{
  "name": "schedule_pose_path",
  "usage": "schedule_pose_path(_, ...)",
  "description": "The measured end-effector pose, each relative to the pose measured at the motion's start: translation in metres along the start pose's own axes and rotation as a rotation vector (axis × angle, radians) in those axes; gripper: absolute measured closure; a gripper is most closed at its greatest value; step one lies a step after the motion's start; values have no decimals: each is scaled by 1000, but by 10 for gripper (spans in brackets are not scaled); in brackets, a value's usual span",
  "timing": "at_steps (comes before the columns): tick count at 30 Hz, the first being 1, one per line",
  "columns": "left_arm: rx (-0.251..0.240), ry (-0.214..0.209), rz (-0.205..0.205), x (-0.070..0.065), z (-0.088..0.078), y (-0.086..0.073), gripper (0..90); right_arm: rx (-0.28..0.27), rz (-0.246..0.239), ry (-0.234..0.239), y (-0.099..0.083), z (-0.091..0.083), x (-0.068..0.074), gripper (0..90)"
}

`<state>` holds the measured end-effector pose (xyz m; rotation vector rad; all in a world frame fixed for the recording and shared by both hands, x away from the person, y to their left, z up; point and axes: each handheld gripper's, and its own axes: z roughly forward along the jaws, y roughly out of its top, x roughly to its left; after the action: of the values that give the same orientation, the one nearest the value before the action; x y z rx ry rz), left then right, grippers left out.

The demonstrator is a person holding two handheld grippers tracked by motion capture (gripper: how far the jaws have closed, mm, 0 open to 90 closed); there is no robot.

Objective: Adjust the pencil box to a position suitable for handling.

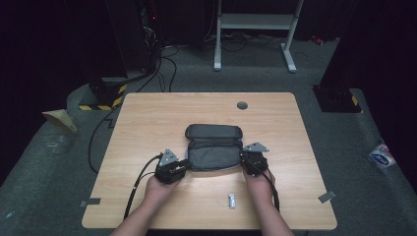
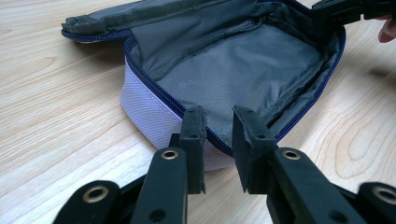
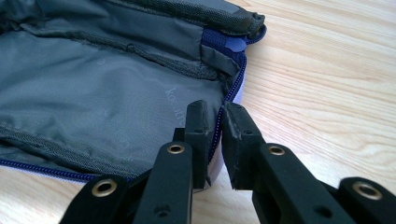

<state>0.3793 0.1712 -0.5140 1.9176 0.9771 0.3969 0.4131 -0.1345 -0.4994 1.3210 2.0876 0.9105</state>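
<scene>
An open grey pouch [image 1: 215, 153] lies in the middle of the wooden table [image 1: 147, 123], its lid [image 1: 214, 132] folded back away from me. My left gripper [image 1: 187, 164] is at the pouch's left end. In the left gripper view its jaws [image 2: 218, 119] straddle the blue zipper rim of the pouch [image 2: 243, 70], one outside the pale wall and one on the grey lining. My right gripper [image 1: 244, 158] is at the pouch's right end. In its own view the right gripper [image 3: 215, 114] is shut on the zipper rim of the pouch [image 3: 93, 93].
A small pale flat object [image 1: 231, 200] lies near the table's front edge between my forearms. A grey round cap [image 1: 242, 105] sits in the tabletop at the back. Bits of tape [image 1: 326, 196] mark the front corners. Cables and a metal stand base [image 1: 255, 22] lie on the floor beyond.
</scene>
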Motion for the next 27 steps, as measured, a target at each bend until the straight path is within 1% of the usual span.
schedule_pose_path(2,-5,4,1,-1,2,0,730,-4,-1,-3,-3,-3,-4,799)
schedule_pose_path(3,-7,10,0,0,3,1,727,-2,9,-2,-3,-3,-4,799)
schedule_pose_path(5,-8,12,-7,1,4,1,723,-3,13,5,-4,-4,-7,799)
schedule_pose_path(6,-7,13,-3,2,4,1,721,-3,14,6,-4,-5,-7,798)
schedule_pose_path(9,-8,13,-6,2,3,1,719,-9,14,3,-4,-5,-7,791)
schedule_pose_path(10,-9,10,-17,1,3,1,718,-13,16,3,-4,-5,-7,787)
schedule_pose_path(13,-13,16,-20,0,3,1,713,-21,23,1,-5,-4,-8,785)
schedule_pose_path(15,-14,18,-19,0,3,1,712,-23,28,-4,-6,-4,-8,784)
schedule_pose_path(18,-16,19,-20,0,3,1,707,-26,22,-3,-6,-4,-9,784)
schedule_pose_path(21,-28,25,-20,1,2,2,694,-27,25,-3,-6,-4,-10,783)
schedule_pose_path(22,-30,25,-31,0,2,2,685,-27,28,-1,-6,-3,-10,777)
schedule_pose_path(23,-33,31,-31,1,1,3,668,-27,34,2,-6,-3,-10,764)
schedule_pose_path(27,-57,43,-31,1,-3,5,609,-52,43,14,-2,-7,-9,702)
